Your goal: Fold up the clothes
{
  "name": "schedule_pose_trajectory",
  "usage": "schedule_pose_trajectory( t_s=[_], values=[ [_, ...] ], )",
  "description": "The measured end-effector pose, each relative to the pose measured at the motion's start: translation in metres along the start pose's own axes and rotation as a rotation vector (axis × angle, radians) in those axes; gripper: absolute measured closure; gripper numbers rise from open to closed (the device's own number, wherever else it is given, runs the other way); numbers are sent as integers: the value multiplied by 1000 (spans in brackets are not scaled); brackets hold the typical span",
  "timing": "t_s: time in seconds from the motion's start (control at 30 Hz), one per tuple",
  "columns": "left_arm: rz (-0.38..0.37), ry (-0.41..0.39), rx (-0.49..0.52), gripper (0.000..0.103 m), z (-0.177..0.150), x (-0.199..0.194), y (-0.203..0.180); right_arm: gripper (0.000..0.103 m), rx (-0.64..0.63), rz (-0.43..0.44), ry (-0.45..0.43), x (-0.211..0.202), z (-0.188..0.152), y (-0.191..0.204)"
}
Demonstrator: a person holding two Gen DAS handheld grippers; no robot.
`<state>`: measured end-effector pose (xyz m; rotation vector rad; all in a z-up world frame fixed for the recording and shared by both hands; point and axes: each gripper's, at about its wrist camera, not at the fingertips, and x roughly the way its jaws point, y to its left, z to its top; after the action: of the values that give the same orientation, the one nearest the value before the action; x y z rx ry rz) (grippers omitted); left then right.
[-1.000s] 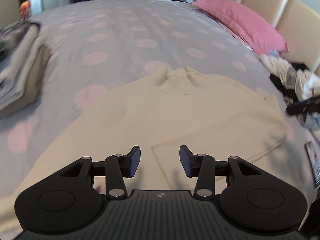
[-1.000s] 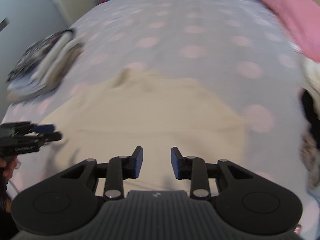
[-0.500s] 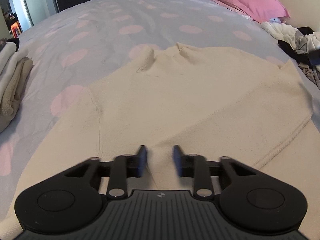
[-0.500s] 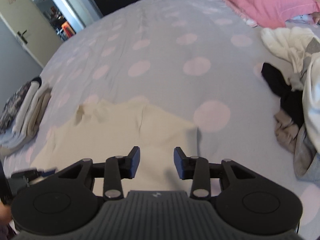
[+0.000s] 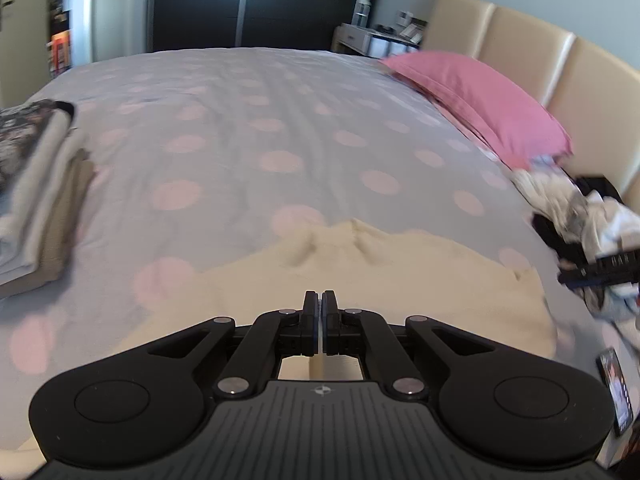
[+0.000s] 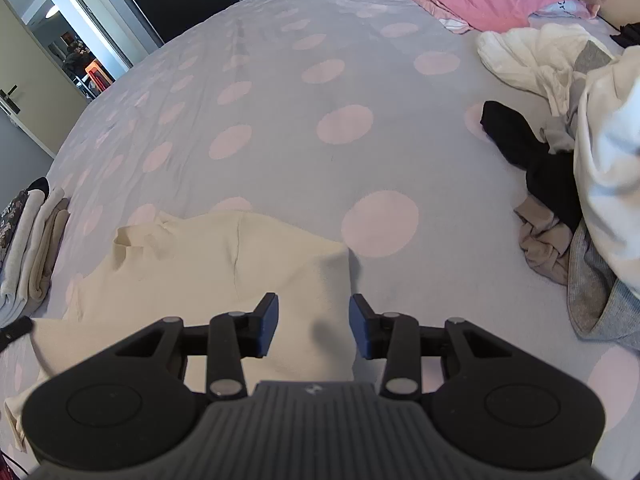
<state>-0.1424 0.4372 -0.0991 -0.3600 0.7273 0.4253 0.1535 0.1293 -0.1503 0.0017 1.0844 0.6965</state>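
Left wrist view: left tongs (image 5: 321, 304) pressed together, with a thin strip of cream cloth showing between them — they look clamped on the sweater's near edge.
Sweater: a cream sweater (image 5: 400, 280) lies spread on the bed (image 5: 280, 120), its neck end pointing away from the camera, wrinkles gathered at the collar.
Bed: grey cover with pale pink dots; a pink pillow (image 5: 480, 100) sits at the far right against a beige padded headboard (image 5: 560, 60).
Folded pile: a stack of folded clothes (image 5: 36, 192) rests at the left edge of the bed, well apart from the sweater; blurred in this view.
Loose heap: white, grey and black garments (image 5: 580, 216) are bunched at the right side, near the pillow.
Other tool: a dark, blurred part of the right tongs crosses in front of that heap.
Phone: a phone (image 5: 616, 392) lies at the lower right edge.
Right wrist view: right tongs (image 6: 313, 322) held apart — nothing between them, hovering over the sweater's right edge (image 6: 256, 264).
Sweater here: its right side lies folded over, with a straight edge just beside bare cover.
Right side: the loose heap (image 6: 560, 160) sits well apart from the sweater.
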Motion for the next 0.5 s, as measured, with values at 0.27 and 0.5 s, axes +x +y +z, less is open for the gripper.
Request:
schedule_pose_trajectory(
  t_s=[0.27, 0.5],
  values=[
    [170, 25, -104, 103, -4, 1, 53, 60, -69, -3, -9, 5, -2, 10],
    [255, 63, -123, 103, -13, 11, 73, 62, -205, 22, 63, 20, -15, 30]
  ],
)
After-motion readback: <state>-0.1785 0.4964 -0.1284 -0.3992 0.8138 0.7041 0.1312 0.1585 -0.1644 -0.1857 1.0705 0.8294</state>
